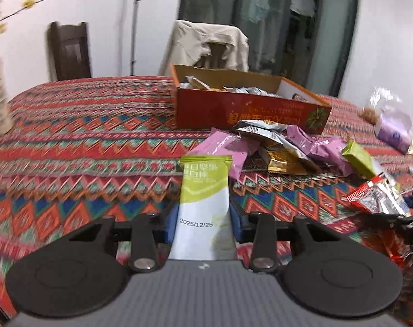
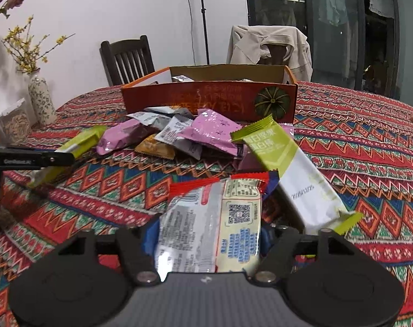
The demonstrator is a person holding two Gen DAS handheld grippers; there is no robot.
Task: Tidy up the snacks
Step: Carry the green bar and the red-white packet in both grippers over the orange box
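The left tongs (image 1: 202,218) are clamped on a green-and-white snack bar (image 1: 202,190), whose green end stands up past the blue pads while its white end, printed with a date, runs back toward the camera. The same bar shows at the left edge of the right wrist view, pinched in the dark tips of the left tongs above the patterned tablecloth (image 2: 356,141).

The right tongs (image 2: 206,234) grip a silver-and-red snack packet (image 2: 212,218), back side up, with a QR code and blue print showing; the pads press on both of its sides. Just beside this packet, to its right, a second green-and-white bar (image 2: 291,174) lies slanted on the desk, its near end by the right finger.

Beyond both tongs sits a loose heap of snacks: pink packets (image 2: 212,132), silver packets (image 2: 173,132) and a golden-brown packet (image 2: 154,147), overlapping one another. Behind the heap stands an open orange cardboard box (image 2: 206,99) with a pumpkin picture on its front, and a few packets lie inside it.

At the far left a flowered vase (image 2: 41,98) holds yellow-blossomed twigs, with a clear container (image 2: 12,124) beside it. Two chairs stand behind the desk, one draped with a beige jacket (image 2: 269,45).
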